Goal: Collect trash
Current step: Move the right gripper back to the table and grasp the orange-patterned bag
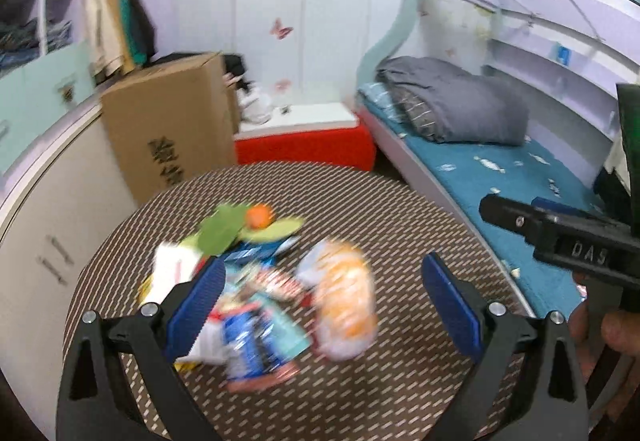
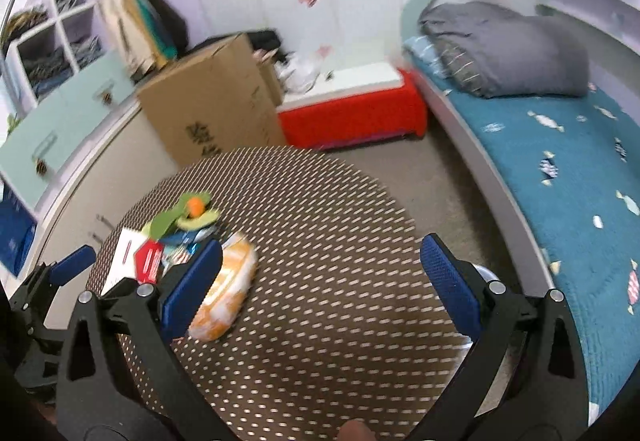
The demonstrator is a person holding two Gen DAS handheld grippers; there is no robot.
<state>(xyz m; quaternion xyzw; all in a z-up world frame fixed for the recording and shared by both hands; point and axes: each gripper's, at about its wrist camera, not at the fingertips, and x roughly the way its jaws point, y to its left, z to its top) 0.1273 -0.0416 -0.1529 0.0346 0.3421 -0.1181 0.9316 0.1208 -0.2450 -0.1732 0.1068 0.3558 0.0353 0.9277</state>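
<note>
Orange-white wrapper [image 1: 346,301] lies between the wide-open, empty left claw [image 1: 332,305]; right claw [image 2: 320,289] gapes empty beside it.

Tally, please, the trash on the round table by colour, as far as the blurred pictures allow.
Orange-and-white bag: 1
Green leaf-like pieces: at least 2
Orange ball: 1
White paper: 1
Red packet: 1
Blue wrappers: at least 2, too blurred to separate
Total: at least 8
Both grippers, left and right, are open above the table.
</note>
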